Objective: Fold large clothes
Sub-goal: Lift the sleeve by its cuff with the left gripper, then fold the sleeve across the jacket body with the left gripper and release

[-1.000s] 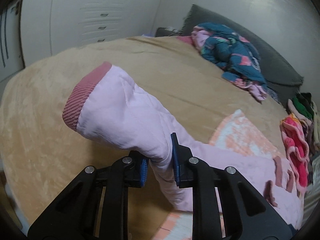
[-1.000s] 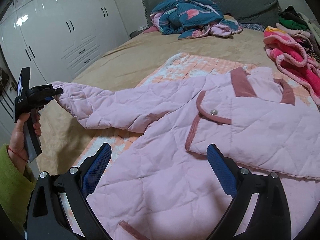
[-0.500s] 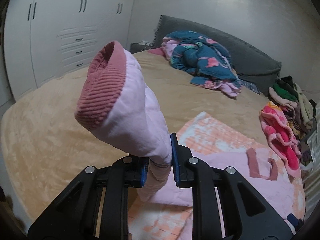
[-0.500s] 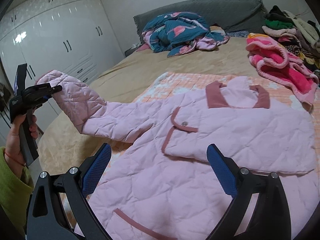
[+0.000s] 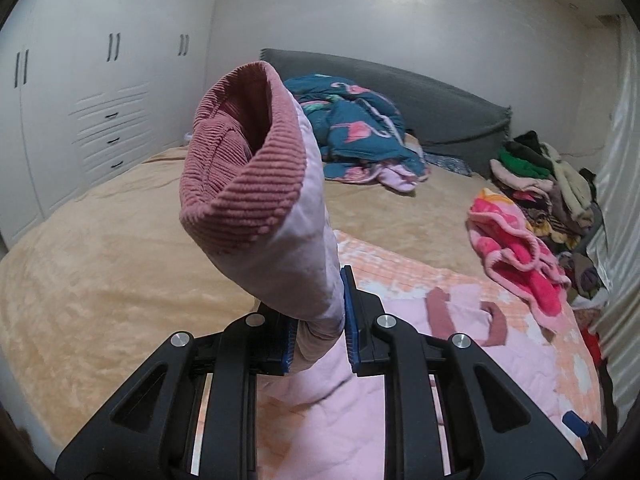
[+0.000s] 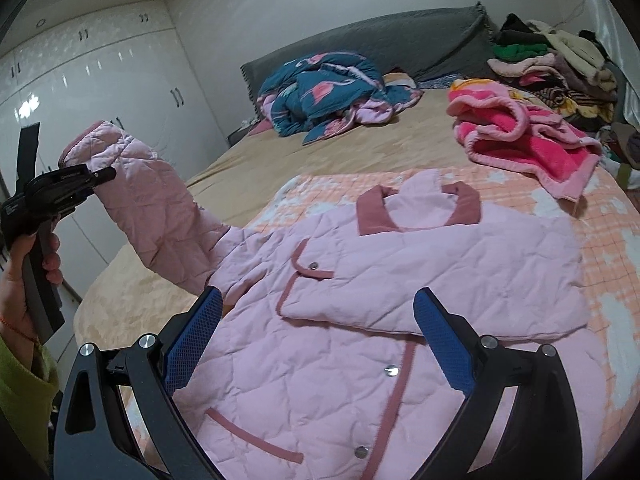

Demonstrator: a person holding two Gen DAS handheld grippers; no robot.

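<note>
A pink quilted jacket [image 6: 400, 280] with dusty-rose trim lies front-up on a peach checked blanket [image 6: 600, 248] on the bed. Its right-hand sleeve is folded across the chest. My left gripper [image 5: 318, 330] is shut on the other sleeve [image 5: 280, 240], whose ribbed rose cuff [image 5: 240, 184] stands up toward the camera. In the right wrist view that sleeve [image 6: 152, 216] is lifted off the bed at the left, held by the left gripper [image 6: 102, 176] in a hand. My right gripper [image 6: 320, 344] hovers open above the jacket's lower front, nothing between its blue pads.
A teal flamingo-print quilt [image 6: 324, 92] is bundled near the grey headboard [image 6: 380, 44]. A bright pink fleece garment [image 6: 520, 136] and a pile of clothes [image 6: 560, 68] lie at the right. White wardrobes [image 5: 80, 120] line the left wall. Tan bedspread [image 5: 100, 280] shows at the left.
The left gripper has raised the sleeve off the bed and swung it toward the jacket's body, the cuff now upright. The right gripper has shifted over the jacket, still open.
</note>
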